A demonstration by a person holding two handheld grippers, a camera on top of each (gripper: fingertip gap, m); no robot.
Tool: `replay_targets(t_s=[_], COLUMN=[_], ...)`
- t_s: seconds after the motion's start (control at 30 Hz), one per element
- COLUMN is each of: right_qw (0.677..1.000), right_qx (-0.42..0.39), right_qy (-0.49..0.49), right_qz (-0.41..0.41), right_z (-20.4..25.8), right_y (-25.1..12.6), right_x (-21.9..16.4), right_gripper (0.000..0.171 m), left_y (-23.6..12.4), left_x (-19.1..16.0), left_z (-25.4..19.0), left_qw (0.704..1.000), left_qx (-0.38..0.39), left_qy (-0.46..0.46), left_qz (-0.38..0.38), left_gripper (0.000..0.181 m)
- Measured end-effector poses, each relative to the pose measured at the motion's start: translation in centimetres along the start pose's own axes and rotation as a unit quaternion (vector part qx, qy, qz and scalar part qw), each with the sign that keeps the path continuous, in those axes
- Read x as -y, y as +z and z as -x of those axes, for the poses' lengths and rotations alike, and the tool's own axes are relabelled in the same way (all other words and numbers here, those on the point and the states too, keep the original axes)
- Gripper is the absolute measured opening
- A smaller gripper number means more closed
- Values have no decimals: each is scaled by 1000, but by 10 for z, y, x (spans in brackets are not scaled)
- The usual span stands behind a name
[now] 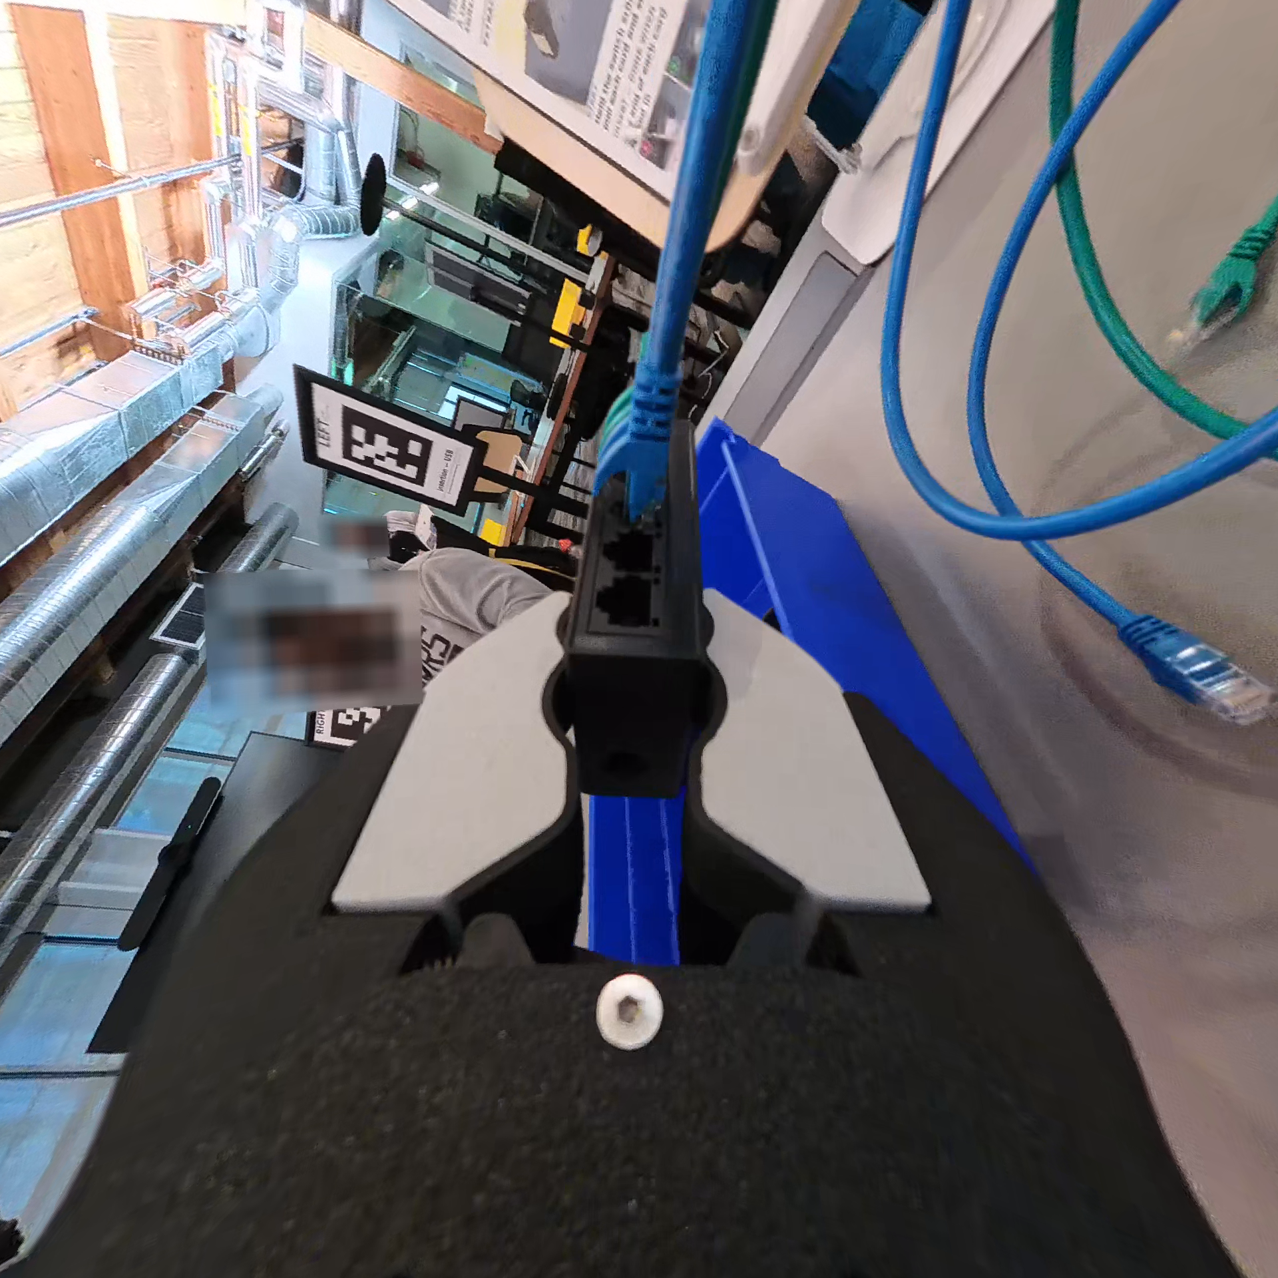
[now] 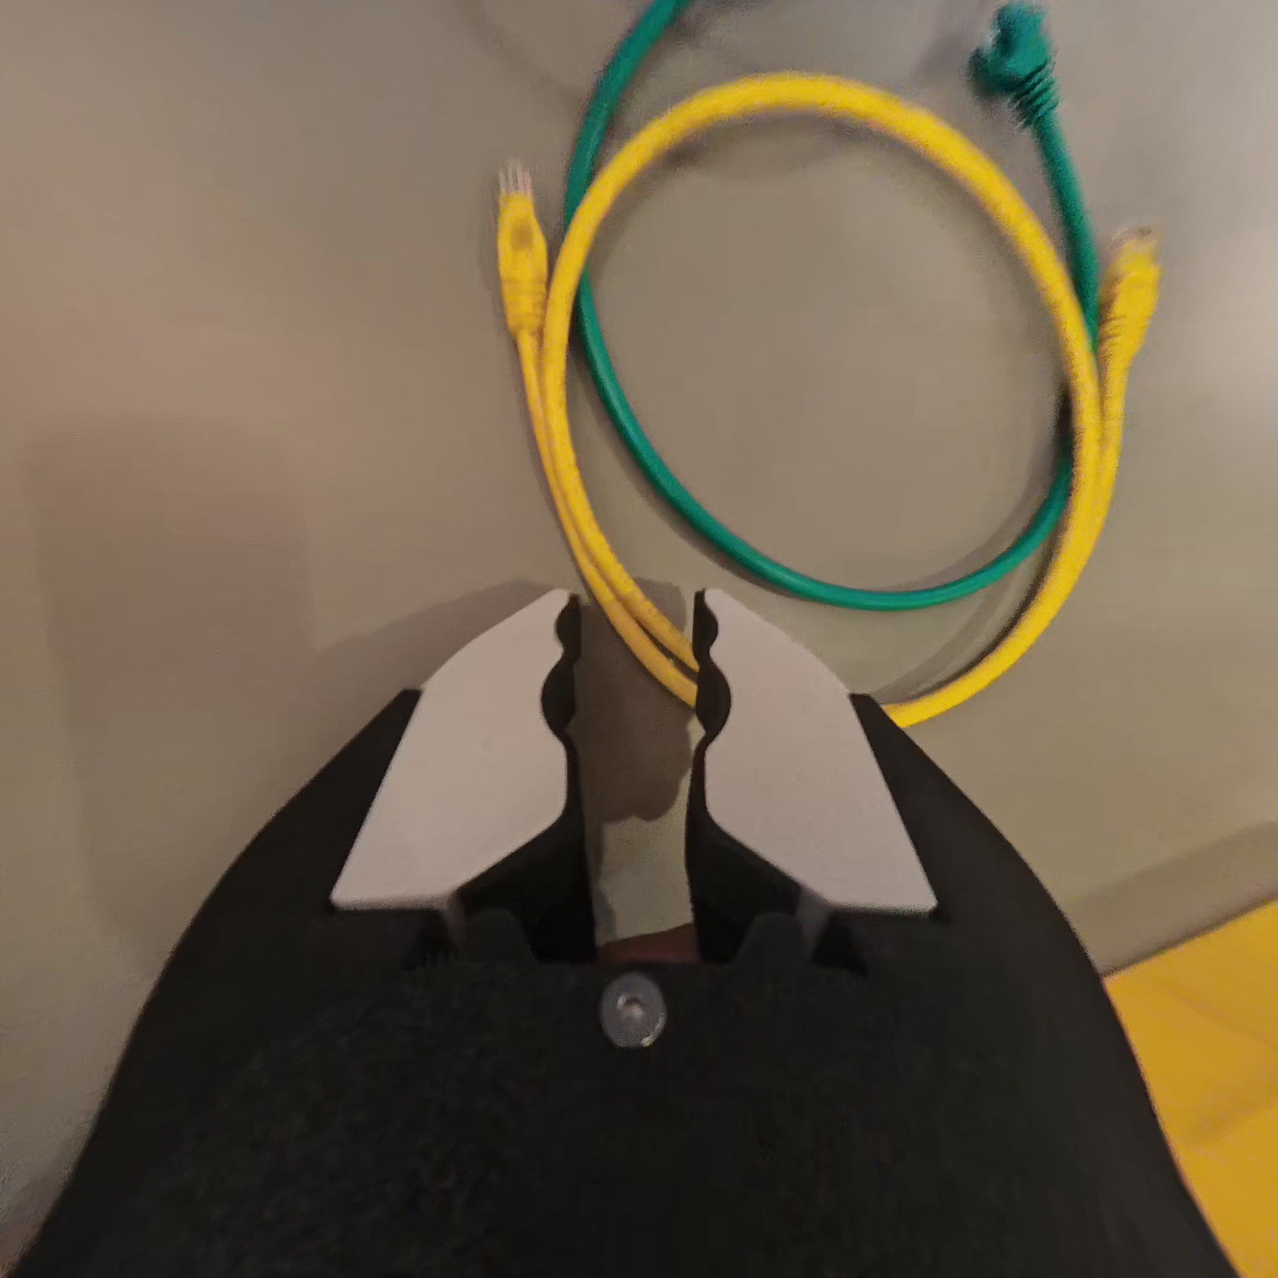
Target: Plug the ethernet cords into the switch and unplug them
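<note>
My left gripper (image 1: 635, 622) is shut on a black ethernet switch (image 1: 640, 622) and holds it up in the air, tilted. A blue cord (image 1: 681, 276) is plugged into a far port; a green cord seems plugged beside it. Two near ports are empty. The blue cord's free plug (image 1: 1203, 674) and a green plug (image 1: 1227, 287) lie on the grey table. My right gripper (image 2: 635, 605) is open and empty, just above the table. A coiled yellow cord (image 2: 933, 138) lies ahead of it, its strands passing between the fingertips. A green cord (image 2: 664, 456) crosses the yellow loop.
A blue bin (image 1: 816, 588) sits under the switch at the table's edge. A grey table (image 2: 207, 276) carries the cords. A yellow surface (image 2: 1210, 1037) borders the table at lower right. A person in grey (image 1: 470, 595) and marker boards stand beyond the table.
</note>
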State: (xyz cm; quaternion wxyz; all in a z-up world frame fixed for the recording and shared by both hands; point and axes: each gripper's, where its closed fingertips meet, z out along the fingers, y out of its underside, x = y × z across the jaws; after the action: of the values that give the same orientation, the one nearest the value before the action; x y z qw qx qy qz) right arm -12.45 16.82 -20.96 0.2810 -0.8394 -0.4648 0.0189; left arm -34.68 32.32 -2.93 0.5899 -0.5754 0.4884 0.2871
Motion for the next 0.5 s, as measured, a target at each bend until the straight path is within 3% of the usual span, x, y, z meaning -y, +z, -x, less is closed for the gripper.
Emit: replay_targets(t_s=[0.13, 0.27, 0.5], right_qw=[999, 998, 994], right_qx=[46, -2, -43], right_qy=[5, -60, -89], right_qz=[-12, 24, -48], right_z=[6, 3, 6], right_y=[6, 0, -90], right_x=[7, 3, 31], right_gripper=[11, 6, 5], left_y=[3, 7, 21], left_x=[-2, -8, -35], left_z=[-12, -15, -21], left_qw=[1000, 999, 994], left_qx=[-15, -11, -9], left_qy=[10, 28, 73], left_qz=[3, 18, 77], left_gripper=[29, 29, 29])
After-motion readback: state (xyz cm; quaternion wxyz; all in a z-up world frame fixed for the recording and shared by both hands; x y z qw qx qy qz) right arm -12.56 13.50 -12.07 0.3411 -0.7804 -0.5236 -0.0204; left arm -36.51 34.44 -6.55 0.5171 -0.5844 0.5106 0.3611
